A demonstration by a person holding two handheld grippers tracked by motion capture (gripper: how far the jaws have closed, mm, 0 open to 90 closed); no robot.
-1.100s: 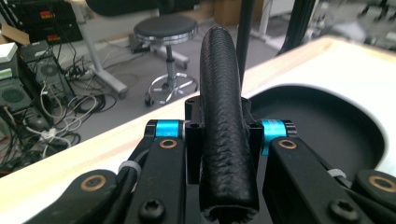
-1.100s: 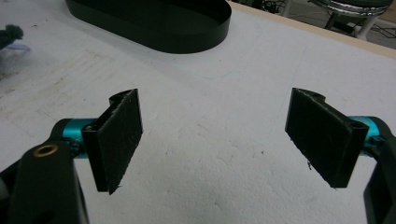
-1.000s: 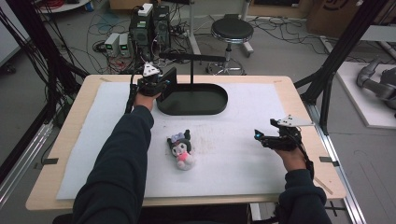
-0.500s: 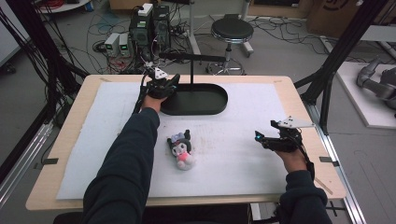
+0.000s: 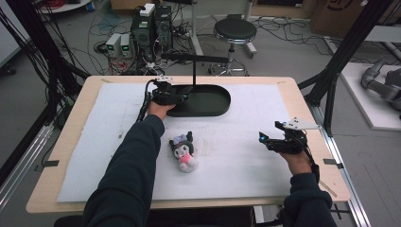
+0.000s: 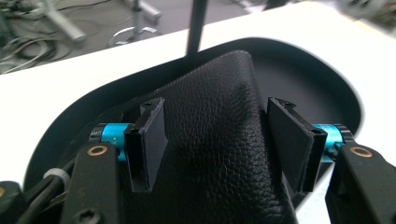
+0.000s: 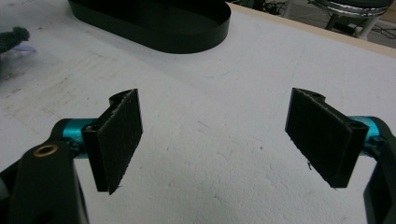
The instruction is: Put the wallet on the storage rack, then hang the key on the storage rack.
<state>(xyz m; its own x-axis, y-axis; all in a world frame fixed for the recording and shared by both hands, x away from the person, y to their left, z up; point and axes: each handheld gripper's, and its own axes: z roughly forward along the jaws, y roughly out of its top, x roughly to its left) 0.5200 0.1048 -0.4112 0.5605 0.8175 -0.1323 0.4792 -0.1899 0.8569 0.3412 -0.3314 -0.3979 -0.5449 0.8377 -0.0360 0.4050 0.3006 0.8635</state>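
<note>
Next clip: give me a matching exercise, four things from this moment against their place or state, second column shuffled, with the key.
Things:
1. left gripper
2. right gripper
3. plush toy
4. black leather piece

Places or states:
A. lies on the white mat, between the two arms
B. fingers apart over bare white mat, nothing between them
C. at the black oval tray, fingers just opening, either side of the leather
D. in the tray, rising in a fold between two fingers

Pairs: 1-C, 2-B, 3-A, 4-D
</note>
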